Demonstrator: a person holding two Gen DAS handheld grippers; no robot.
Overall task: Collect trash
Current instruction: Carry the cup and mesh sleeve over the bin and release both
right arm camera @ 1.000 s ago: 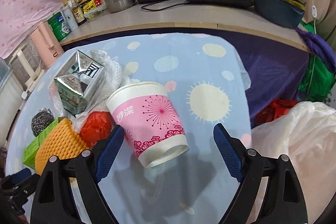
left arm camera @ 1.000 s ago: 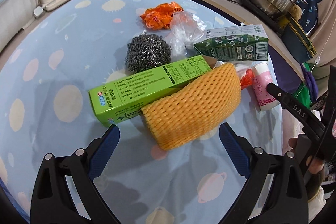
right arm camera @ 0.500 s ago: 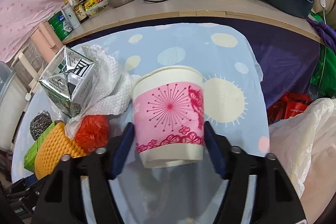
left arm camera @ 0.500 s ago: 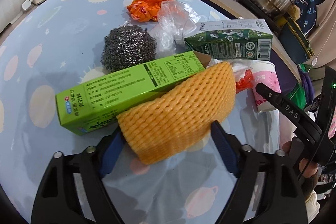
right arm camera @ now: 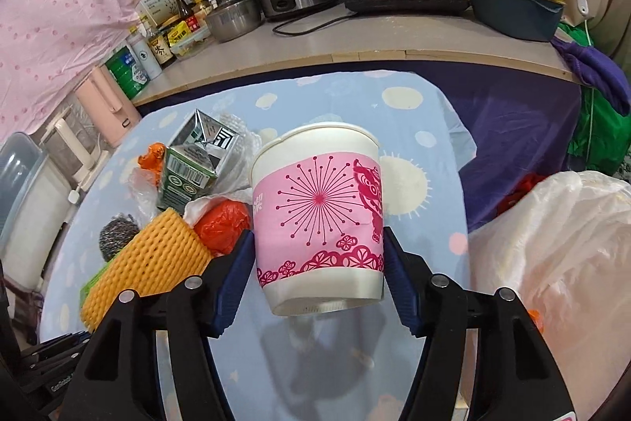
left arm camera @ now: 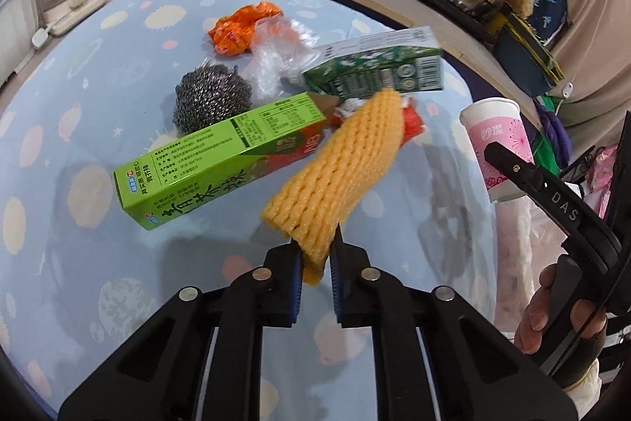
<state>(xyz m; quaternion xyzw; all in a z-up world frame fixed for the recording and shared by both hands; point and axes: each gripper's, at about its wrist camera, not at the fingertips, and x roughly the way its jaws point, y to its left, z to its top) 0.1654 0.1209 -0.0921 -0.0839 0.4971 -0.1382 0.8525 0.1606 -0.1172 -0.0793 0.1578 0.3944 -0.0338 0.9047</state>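
The left tool (left arm camera: 317, 265) has just been closing and pinches the yellow foam net (left arm camera: 335, 180), lifted just right of the green box (left arm camera: 221, 156) (on the surface (left arm camera: 98, 294)). The right tool (right arm camera: 319, 267) clamps the pink paper cup (right arm camera: 319, 216), right of that box.

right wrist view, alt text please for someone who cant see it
The right gripper clamps a pink-and-white paper cup, lifted above a blue patterned tablecloth. To its left lie a yellow foam net, a green carton and a steel scourer; a white plastic bag sits right.
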